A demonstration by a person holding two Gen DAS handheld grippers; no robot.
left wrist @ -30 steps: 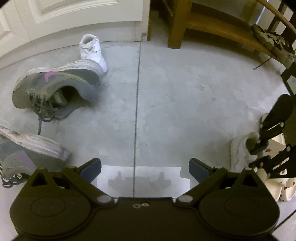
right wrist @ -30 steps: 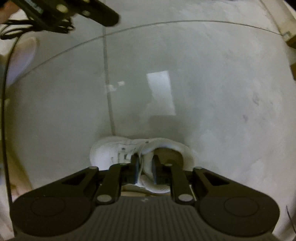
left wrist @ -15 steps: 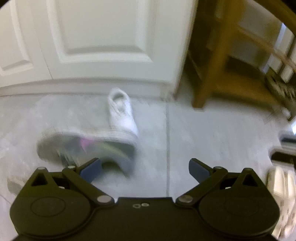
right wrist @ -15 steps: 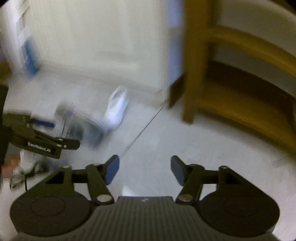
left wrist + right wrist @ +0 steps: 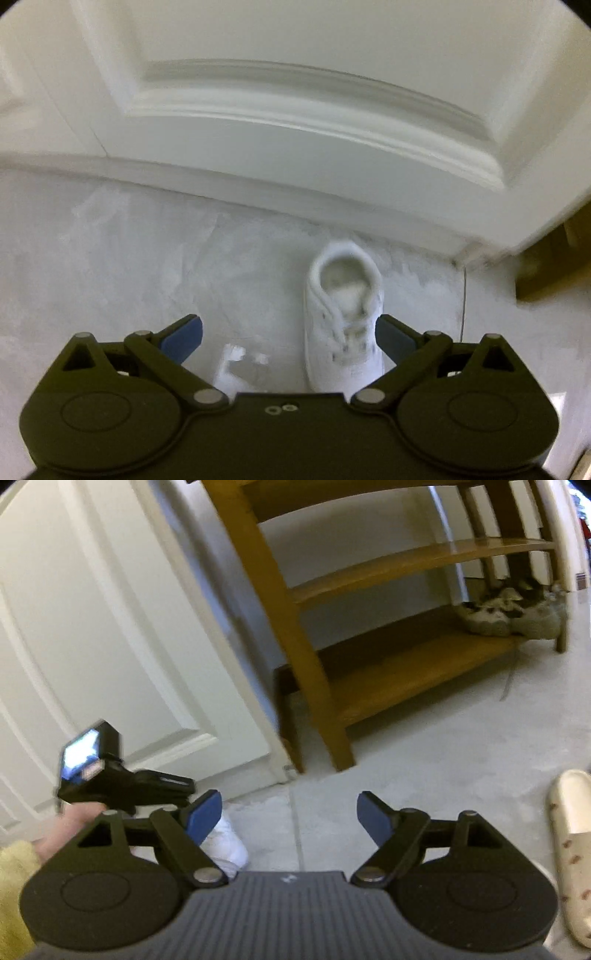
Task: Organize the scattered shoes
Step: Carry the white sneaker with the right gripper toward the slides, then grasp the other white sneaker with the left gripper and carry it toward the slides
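A small white sneaker (image 5: 343, 325) stands on the grey floor close to the white door, its heel opening toward the door. My left gripper (image 5: 288, 336) hovers over it, open, with the shoe just inside the right finger. In the right wrist view my right gripper (image 5: 290, 814) is open and holds nothing. Part of the same white sneaker (image 5: 227, 843) shows behind its left finger. The left gripper's body (image 5: 122, 781) appears there, held by a hand with a yellow sleeve.
A white panelled door (image 5: 295, 110) fills the back. A wooden shoe rack (image 5: 388, 635) stands right of the door, with worn shoes (image 5: 513, 613) on its bottom shelf. A beige slipper (image 5: 572, 849) lies on the floor at the right edge.
My right gripper let go of the white shoe it held, opened and swung up toward the rack. My left gripper moved forward from mid-floor to the white sneaker by the door.
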